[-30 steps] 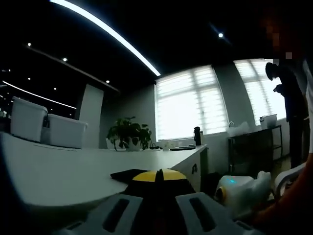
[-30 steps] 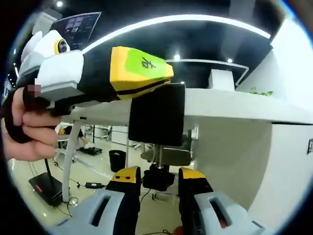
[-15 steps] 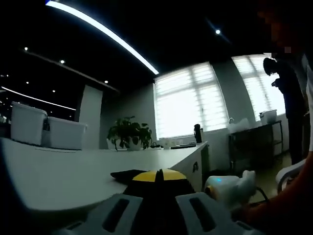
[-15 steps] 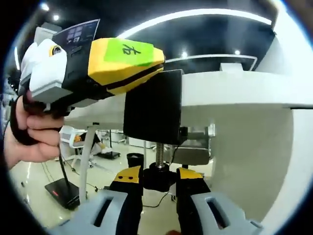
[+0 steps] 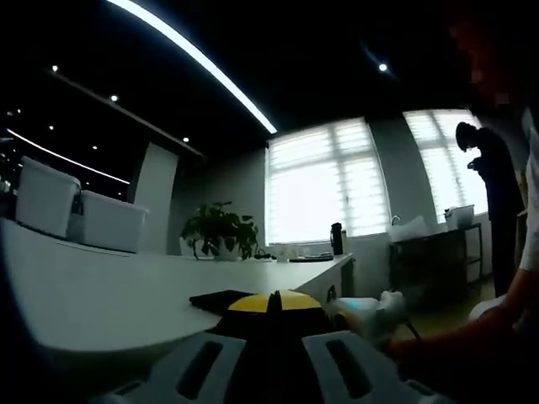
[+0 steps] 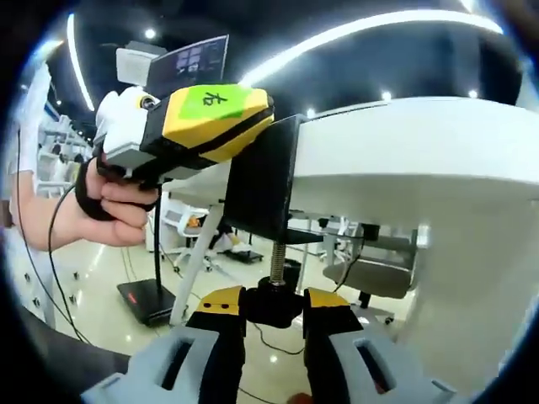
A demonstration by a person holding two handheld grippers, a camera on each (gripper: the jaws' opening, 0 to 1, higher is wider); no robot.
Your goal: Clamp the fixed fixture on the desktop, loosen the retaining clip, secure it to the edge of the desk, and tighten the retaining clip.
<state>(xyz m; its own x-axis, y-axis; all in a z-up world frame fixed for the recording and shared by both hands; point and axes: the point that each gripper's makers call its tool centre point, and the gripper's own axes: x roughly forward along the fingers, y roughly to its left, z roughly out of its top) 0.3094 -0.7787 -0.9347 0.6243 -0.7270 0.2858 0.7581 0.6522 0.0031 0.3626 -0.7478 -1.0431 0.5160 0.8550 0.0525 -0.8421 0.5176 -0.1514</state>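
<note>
Step in hand: tightening the retaining clip, judging by the fixture [image 6: 261, 181] already hooked over the desk [image 6: 404, 143] edge, its black plate hanging down the front face.
Fixture: one, black; top lip flat on the desk top right at the edge [image 5: 221, 300], threaded screw [image 6: 276, 265] running down below the desk to a black knob [image 6: 271, 303].
Left gripper [image 5: 269, 305]: yellow tips pressed together on the fixture's top lip at the desk edge, holding it in place; also seen from below [image 6: 198, 126] with a green label, gripped by a hand [image 6: 105, 206].
Right gripper [image 6: 271, 310]: under the desk edge, jaws closed on the black knob, one yellow-tipped jaw on each side.
Next move: likely a twist of the right gripper about the screw axis to drive the pad up against the desk underside, left gripper steady meanwhile; slipping off the small knob the probable risk.
Count: one fixture, one screw, one knob, two grippers, one desk.
Elsewhere on the desk: one potted plant [image 5: 221, 231] towards the far end, two white bins [image 5: 76, 215] along the far left side.
</note>
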